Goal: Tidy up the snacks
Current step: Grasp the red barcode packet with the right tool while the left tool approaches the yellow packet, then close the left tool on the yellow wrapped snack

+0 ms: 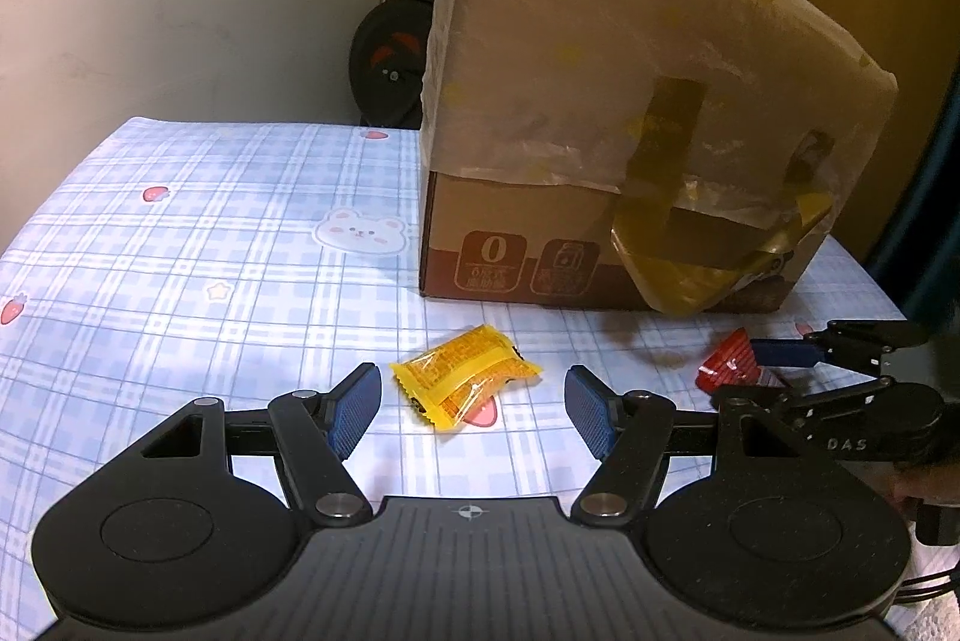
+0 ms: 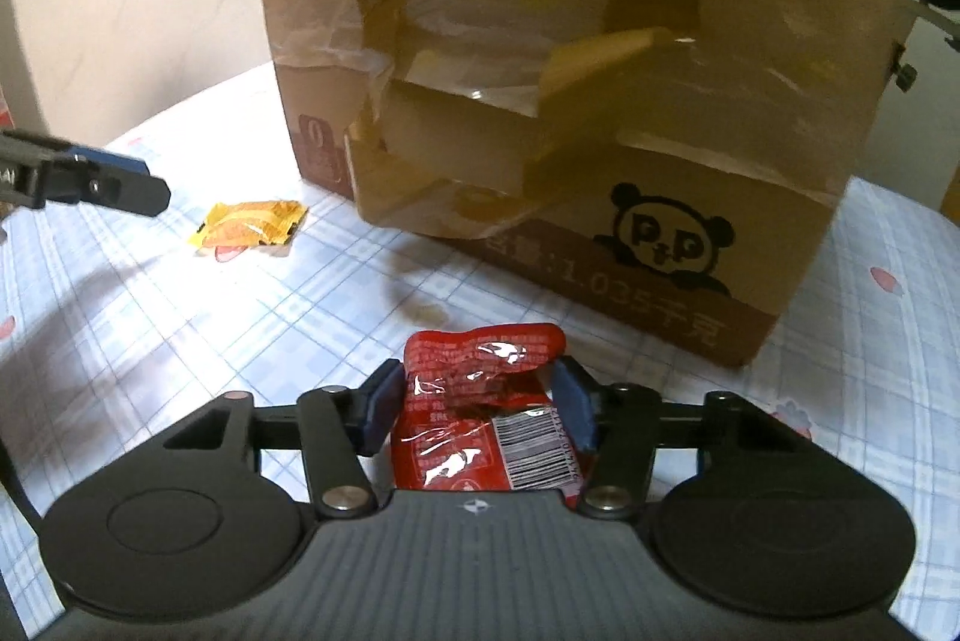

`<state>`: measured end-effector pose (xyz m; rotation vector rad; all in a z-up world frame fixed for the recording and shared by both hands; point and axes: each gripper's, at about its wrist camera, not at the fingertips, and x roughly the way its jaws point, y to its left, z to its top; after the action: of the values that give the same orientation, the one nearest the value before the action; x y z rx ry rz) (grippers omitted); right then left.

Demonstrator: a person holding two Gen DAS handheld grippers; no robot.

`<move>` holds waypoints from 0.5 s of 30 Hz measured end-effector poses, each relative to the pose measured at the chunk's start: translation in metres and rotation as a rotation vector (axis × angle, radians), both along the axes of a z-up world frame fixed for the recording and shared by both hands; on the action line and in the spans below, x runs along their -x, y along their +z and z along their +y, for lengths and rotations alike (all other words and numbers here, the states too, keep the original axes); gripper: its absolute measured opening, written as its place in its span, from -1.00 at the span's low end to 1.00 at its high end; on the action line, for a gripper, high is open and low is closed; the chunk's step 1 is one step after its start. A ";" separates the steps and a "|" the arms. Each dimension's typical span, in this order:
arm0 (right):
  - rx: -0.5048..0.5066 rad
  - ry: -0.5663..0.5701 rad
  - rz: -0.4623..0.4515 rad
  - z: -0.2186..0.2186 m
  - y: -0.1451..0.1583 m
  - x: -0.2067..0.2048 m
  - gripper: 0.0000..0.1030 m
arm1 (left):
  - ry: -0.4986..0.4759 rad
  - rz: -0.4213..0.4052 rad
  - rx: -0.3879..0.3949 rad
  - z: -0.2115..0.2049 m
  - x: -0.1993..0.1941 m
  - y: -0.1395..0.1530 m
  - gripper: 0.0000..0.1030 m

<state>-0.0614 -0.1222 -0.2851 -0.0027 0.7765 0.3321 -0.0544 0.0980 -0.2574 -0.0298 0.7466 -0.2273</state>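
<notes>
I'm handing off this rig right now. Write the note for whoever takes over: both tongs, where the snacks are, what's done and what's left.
Left tongs: open, empty, hovering just short of the yellow snack packet.
Right tongs: pads against both sides of the red snack packet, which looks gripped.
Yellow packet lies loose on the checked tablecloth, in front of the cardboard box.
The box stands on the table, wrapped in plastic film, with cut openings in its front.
Done: red packet picked up, it seems. No snack can be seen inside the box.
Left: put the red packet away, probably into the box; then grasp the yellow one and do the same.
</notes>
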 end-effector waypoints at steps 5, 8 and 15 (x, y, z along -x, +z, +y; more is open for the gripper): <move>-0.017 -0.067 -0.037 -0.010 0.001 0.011 0.05 | -0.004 0.007 -0.019 -0.001 -0.006 -0.005 0.36; -0.048 -0.112 -0.043 -0.018 0.001 0.012 0.05 | -0.015 0.003 -0.032 -0.004 -0.015 -0.007 0.37; -0.055 -0.146 -0.042 -0.024 0.000 0.011 0.05 | -0.067 0.023 -0.038 -0.008 -0.055 -0.017 0.37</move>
<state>-0.0720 -0.1466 -0.2856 0.0982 0.7216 0.2143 0.0006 0.0902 -0.2744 0.0287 0.7750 -0.2775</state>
